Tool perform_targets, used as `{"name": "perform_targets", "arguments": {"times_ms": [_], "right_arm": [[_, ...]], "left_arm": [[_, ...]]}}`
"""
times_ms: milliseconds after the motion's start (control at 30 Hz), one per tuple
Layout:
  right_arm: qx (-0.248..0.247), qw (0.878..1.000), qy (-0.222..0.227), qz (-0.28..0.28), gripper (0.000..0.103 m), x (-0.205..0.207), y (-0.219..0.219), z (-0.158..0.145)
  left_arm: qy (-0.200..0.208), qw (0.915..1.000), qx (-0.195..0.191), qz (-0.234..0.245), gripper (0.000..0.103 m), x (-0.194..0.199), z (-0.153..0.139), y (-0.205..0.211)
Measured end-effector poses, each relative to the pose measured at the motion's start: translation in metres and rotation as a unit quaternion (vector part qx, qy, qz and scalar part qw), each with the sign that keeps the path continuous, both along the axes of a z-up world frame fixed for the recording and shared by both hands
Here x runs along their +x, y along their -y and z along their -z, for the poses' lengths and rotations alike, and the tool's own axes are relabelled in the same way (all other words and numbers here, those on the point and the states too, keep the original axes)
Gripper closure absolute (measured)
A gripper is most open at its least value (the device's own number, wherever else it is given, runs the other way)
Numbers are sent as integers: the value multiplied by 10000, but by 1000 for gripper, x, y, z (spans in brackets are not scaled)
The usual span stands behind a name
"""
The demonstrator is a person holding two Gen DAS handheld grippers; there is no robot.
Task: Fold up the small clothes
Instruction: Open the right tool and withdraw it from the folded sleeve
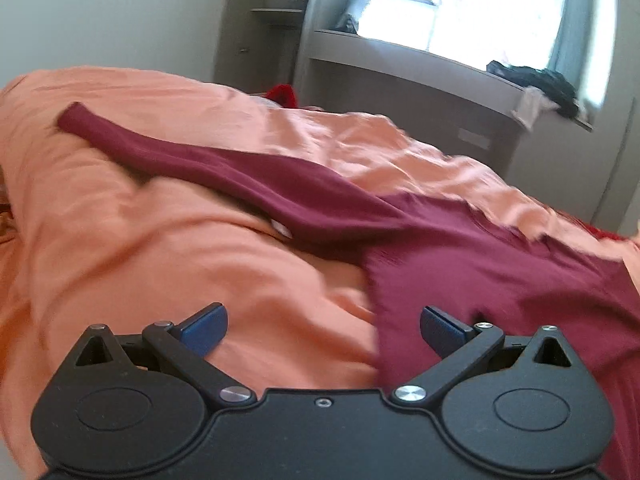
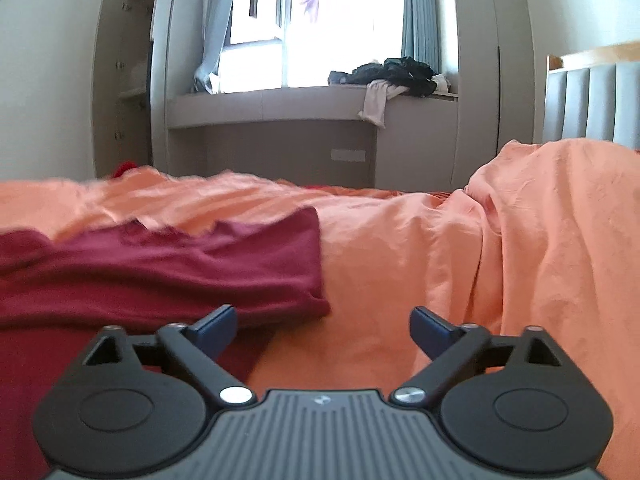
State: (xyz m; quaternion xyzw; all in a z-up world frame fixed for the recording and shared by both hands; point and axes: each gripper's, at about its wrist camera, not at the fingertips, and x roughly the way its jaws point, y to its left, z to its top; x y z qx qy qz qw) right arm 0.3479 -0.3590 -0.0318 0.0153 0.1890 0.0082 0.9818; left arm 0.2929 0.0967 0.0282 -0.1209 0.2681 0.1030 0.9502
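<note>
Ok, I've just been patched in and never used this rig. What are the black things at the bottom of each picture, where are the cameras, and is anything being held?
Each picture comes from a camera mounted on a hand-held gripper, looking forward along its two fingers. A person carries one in each hand; there is no robot arm. The black parts with blue pads are the grippers themselves: the left gripper in one view, the right gripper in the other. Both stand wide open with nothing between the pads, so nothing is held. Ahead lies a bed with an orange cover. A dark red garment is spread on it, one long sleeve stretching away to the left. The right view shows its other end. Behind is a window ledge with a pile of dark clothes.
</note>
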Motion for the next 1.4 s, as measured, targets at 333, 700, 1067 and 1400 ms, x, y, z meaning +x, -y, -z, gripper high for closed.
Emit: {"name": "perform_targets", "arguments": {"times_ms": [333,700,1067,1400], "right_arm": [[-71,9978,473,-448,0,-42,-46,-19],[-283,9878,761,-1329,0,-73,-99,-10],[-436,9860,581,-1500,0,-72,-114,2],[-288,9876,599,-1419,0,-72,-107,1]], "left_arm": [[383,9879,406,-1444,0,-1,-39,-104],[593,9820,139,-1789,3,58,-25,-198],[708,9641,617,-2483,97,109,-30,-221],[1862,9623,1625,-1139,99,103,-78,-152]]}}
